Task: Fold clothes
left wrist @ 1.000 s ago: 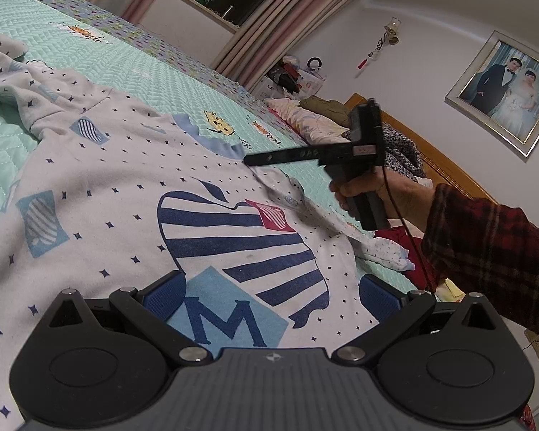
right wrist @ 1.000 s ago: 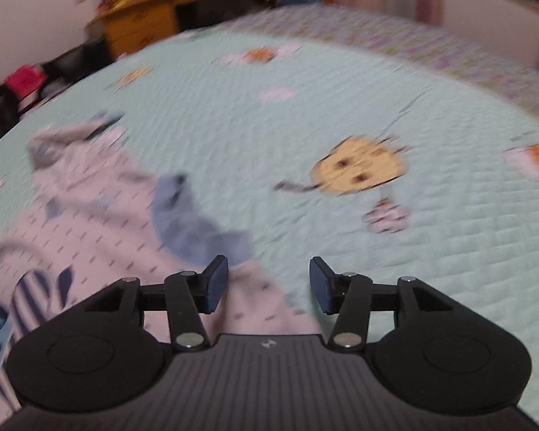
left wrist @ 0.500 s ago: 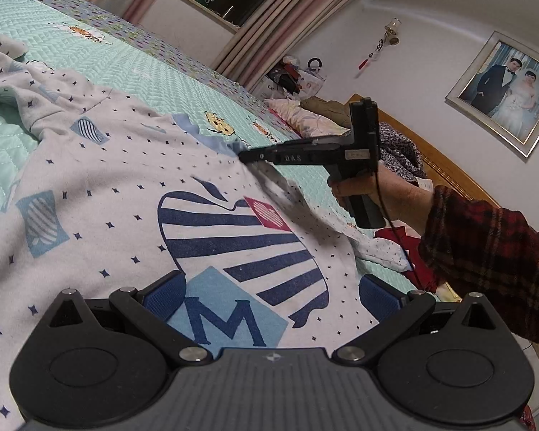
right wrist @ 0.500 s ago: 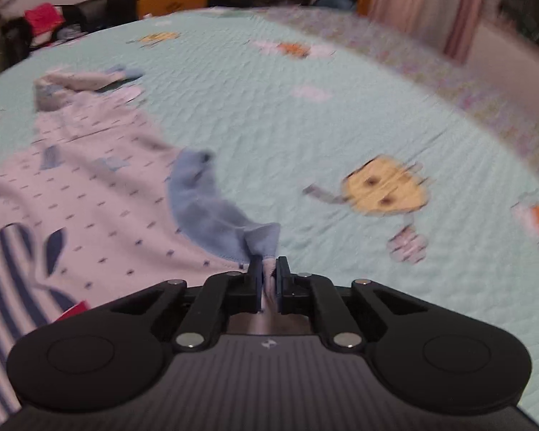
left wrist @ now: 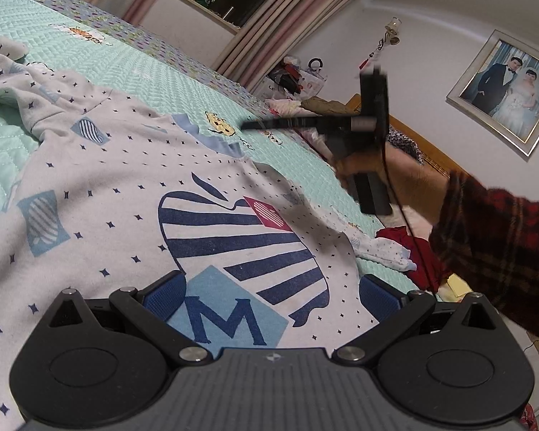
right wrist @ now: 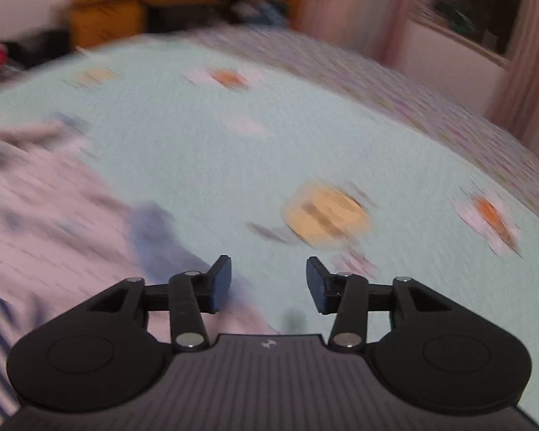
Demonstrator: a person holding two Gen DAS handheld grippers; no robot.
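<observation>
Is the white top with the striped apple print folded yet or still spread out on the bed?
Spread out. The white top lies open on the green quilt, apple print face up, sleeve loose, no fold visible.

Left wrist view low over shirt (left wrist: 125,194), facing headboard, right wrist view angled down, blurred, both sharing bedspread (right wrist: 233,151)
</observation>
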